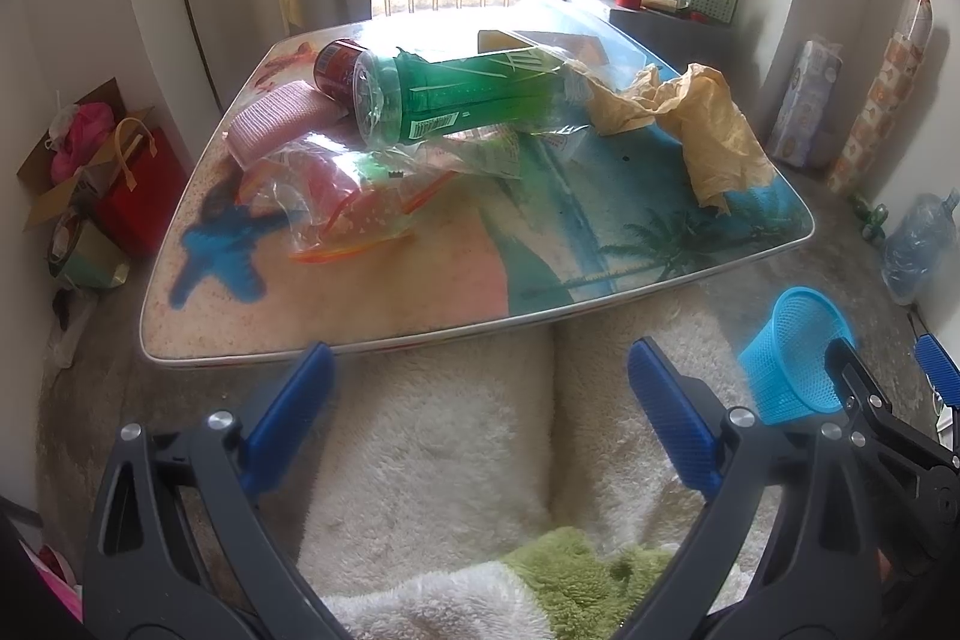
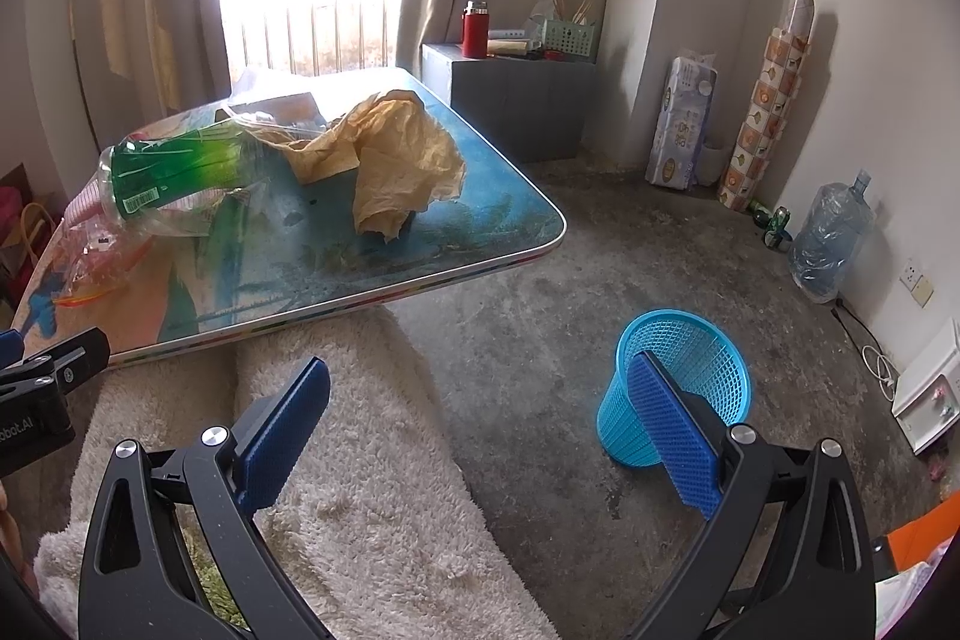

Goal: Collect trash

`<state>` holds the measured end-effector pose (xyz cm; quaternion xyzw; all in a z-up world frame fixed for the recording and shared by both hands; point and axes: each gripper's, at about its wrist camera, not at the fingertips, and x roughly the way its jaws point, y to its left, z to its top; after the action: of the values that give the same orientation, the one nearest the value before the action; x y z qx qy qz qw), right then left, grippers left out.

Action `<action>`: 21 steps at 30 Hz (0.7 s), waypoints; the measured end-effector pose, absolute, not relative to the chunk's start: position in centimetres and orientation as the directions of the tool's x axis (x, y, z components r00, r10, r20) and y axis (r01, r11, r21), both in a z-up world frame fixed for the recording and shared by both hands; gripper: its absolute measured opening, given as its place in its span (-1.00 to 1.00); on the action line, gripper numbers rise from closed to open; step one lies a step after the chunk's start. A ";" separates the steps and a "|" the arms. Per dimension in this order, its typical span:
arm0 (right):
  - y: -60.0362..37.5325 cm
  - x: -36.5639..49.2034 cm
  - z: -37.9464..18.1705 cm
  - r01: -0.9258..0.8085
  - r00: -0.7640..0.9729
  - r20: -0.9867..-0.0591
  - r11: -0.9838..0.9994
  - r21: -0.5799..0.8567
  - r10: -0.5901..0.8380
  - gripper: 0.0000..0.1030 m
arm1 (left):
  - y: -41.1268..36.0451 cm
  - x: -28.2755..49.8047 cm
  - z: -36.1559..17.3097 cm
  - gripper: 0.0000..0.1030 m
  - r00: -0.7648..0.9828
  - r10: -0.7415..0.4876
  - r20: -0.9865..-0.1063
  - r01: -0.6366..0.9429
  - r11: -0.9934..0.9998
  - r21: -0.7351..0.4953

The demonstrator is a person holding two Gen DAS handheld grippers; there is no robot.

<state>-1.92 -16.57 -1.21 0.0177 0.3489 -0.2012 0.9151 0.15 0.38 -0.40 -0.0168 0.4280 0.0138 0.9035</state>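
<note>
A low table (image 1: 420, 292) with a beach print carries trash: a green plastic bottle (image 1: 456, 97) (image 2: 174, 172), a red can (image 1: 336, 67), crumpled yellow-brown paper (image 1: 702, 124) (image 2: 396, 160), clear plastic wrappers (image 1: 354, 196) and a pink ribbed pack (image 1: 273, 124). A blue mesh waste basket (image 2: 678, 388) (image 1: 792, 355) stands on the floor right of the table. My left gripper (image 1: 480, 418) is open and empty, in front of the table's near edge. My right gripper (image 2: 486, 430) is open and empty above the floor, its right finger in front of the basket.
White fluffy cushions (image 1: 432, 460) lie below both grippers. A red bag and boxes (image 1: 120, 184) stand left of the table. A grey cabinet (image 2: 516, 106) with a red flask, a tissue pack (image 2: 684, 124) and a water jug (image 2: 834, 238) line the far wall.
</note>
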 end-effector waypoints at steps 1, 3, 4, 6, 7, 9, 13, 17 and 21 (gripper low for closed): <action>-16.6 -1.9 -1.2 0.380 0.676 -0.645 0.919 -0.108 -0.356 0.88 | 0.3 0.1 -0.4 0.83 0.633 0.010 -0.774 -0.039 0.999 -0.018; -16.6 -1.9 -1.2 0.380 0.676 -0.645 0.919 -0.108 -0.356 0.88 | 0.4 0.1 -0.4 0.83 0.633 0.010 -0.774 -0.039 0.999 -0.018; -16.6 -1.9 -1.2 0.380 0.676 -0.645 0.919 -0.107 -0.356 0.88 | 0.3 0.1 -0.4 0.83 0.633 0.010 -0.774 -0.038 0.999 -0.018; -16.6 -2.0 -1.2 0.381 0.676 -0.646 0.918 -0.107 -0.355 0.88 | 0.4 0.1 -0.4 0.83 0.633 0.010 -0.774 -0.037 0.999 -0.018; -16.6 -2.0 -1.2 0.381 0.676 -0.645 0.918 -0.107 -0.355 0.88 | 0.3 0.2 -0.4 0.83 0.633 0.010 -0.774 -0.037 0.999 -0.017; -16.6 -2.0 -1.2 0.380 0.677 -0.645 0.919 -0.106 -0.355 0.88 | 0.4 0.1 -0.4 0.83 0.632 0.010 -0.775 -0.038 0.999 -0.017; -16.6 -2.0 -1.2 0.380 0.678 -0.644 0.919 -0.106 -0.354 0.88 | 0.4 0.2 -0.4 0.83 0.633 0.010 -0.774 -0.038 0.999 -0.018; -16.6 -2.1 -1.2 0.379 0.678 -0.645 0.919 -0.105 -0.353 0.88 | 0.4 0.2 -0.4 0.83 0.632 0.011 -0.775 -0.037 0.999 -0.017; -16.6 -2.1 -1.2 0.381 0.678 -0.645 0.919 -0.102 -0.353 0.88 | 0.4 0.2 -0.4 0.83 0.632 0.010 -0.775 -0.037 0.999 -0.017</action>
<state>-2.11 -16.64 -1.21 0.0202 0.3478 -0.2003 0.9157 0.20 0.43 -0.42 -0.0155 0.4285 0.0130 0.9033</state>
